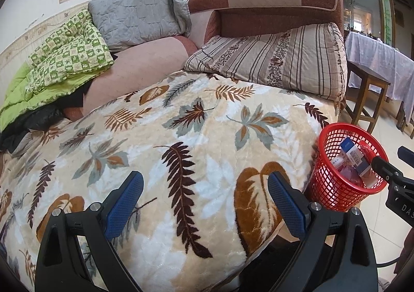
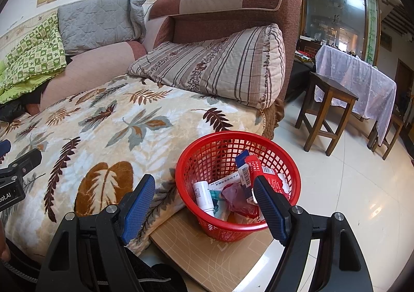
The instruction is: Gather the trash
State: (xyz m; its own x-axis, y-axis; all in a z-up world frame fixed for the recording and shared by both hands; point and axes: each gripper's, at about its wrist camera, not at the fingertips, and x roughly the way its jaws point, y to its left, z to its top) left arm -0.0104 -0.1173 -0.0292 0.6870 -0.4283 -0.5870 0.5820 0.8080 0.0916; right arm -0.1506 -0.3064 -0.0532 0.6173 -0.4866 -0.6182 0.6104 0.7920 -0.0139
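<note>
Left gripper [image 1: 204, 192] jaws wide, empty, above leaf-print blanket [image 1: 181, 136] on sofa. Right gripper [image 2: 204, 195] jaws wide, empty, over near rim of red mesh basket [image 2: 207, 224]. Basket on tan mat [image 2: 220, 261] at blanket's edge, holds white bottle [image 2: 203, 195], cartons, wrappers. Striped pillow [image 2: 220, 69] against sofa arm.

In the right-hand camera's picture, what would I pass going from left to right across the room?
Green checked quilt → grey quilted pillow → striped pillow → wooden stool → table under a pale cloth.
</note>
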